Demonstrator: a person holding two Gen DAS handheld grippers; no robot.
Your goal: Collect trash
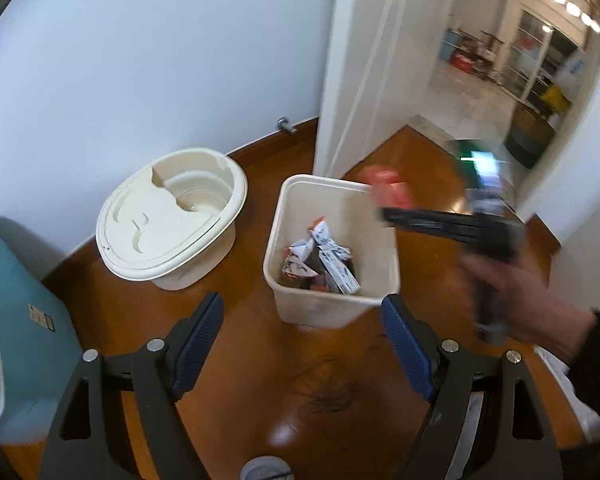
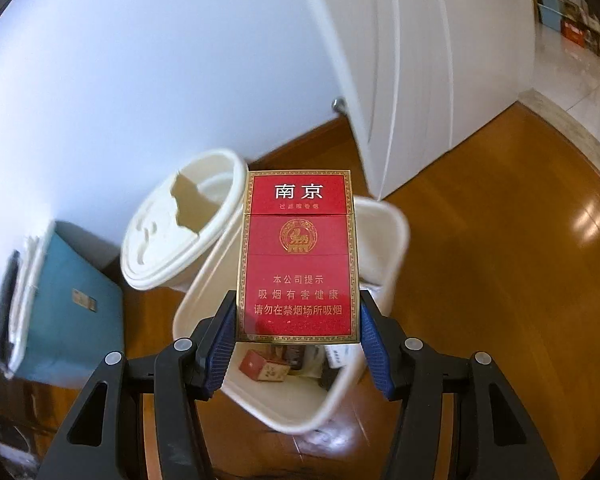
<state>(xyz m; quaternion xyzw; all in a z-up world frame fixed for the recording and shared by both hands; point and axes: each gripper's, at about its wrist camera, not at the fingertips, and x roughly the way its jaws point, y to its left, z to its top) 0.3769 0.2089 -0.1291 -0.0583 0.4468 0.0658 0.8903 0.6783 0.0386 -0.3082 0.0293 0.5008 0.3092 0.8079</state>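
The red cigarette pack (image 2: 298, 256) stands upright between the blue pads of the right gripper (image 2: 298, 340), its printed face toward the right wrist camera; the jaws stand about half apart and press on its lower sides, holding it. It hangs directly above the cream trash bin (image 2: 396, 240), whose opening shows below and behind it. From the left wrist view the same pack (image 1: 386, 190) is a blurred red patch at the tip of the right gripper (image 1: 384, 210), over the bin's far right corner, with the person's hand (image 1: 528, 300) and a dark sleeve behind it.

The trash bin (image 1: 288, 216) sits on the brown wooden floor (image 1: 260, 360) and already holds crumpled wrappers (image 1: 324, 256), white and printed, with a small red box (image 2: 260, 366) among them in the right wrist view.

The left gripper (image 1: 302, 344) hovers on the near side of the bin, its jaws wide apart with nothing between them; only the floor and the bin's near wall lie in the gap.

Just left of the bin stands a round cream container (image 1: 172, 216) with a moulded lid partly open. Farther left, at the wall, is a teal box (image 1: 32, 320) with a white rim. Behind the bin a white door (image 1: 360, 80) stands open onto a pale tiled room, blurred
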